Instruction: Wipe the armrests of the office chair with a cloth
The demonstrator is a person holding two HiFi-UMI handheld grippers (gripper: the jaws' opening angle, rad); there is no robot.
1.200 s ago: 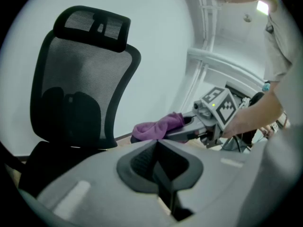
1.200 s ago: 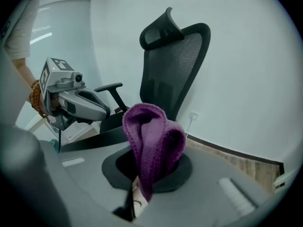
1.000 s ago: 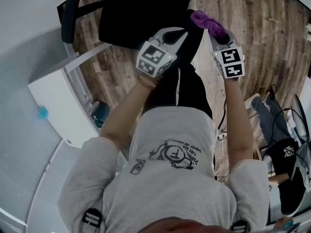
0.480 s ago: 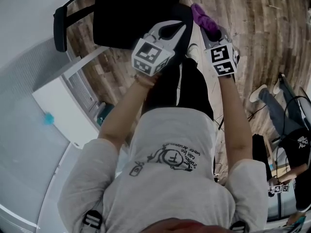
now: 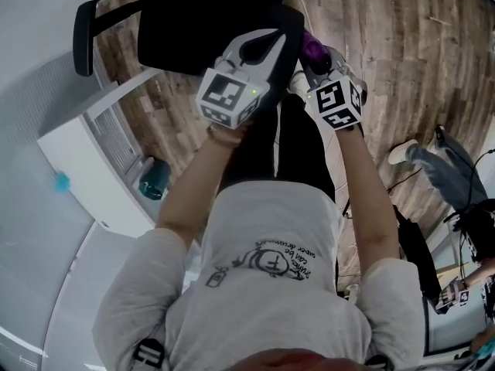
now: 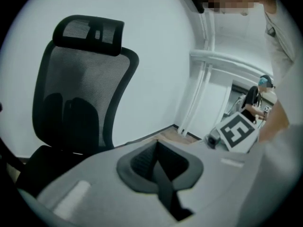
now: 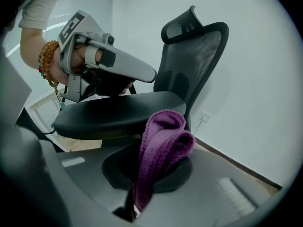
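Two grippers reach forward over the office chair (image 5: 201,14), with both bare forearms stretched out side by side from the person's chest. The right gripper (image 5: 317,66) is clamped on a purple cloth (image 7: 163,143), its jaws pinching the lower end of the folded terry strip. The cloth's long axis runs out along the jaws and away from the person. It is doubled into a loop whose rounded top curls to the right. In the head view the cloth points far, at the right edge of the dark chair, near the left gripper's tips.

The left gripper (image 5: 267,43) has its jaws pressed together with nothing between them. It hangs just left of the right one, above a black chair pad (image 7: 118,115); whether that is the seat or an armrest I cannot tell. A hand (image 7: 71,60) wearing a bead bracelet (image 7: 46,60) grips its handle. The mesh backrest (image 6: 80,93) and headrest (image 6: 87,30) stand upright on the far side. One armrest (image 5: 83,25) shows at far left.
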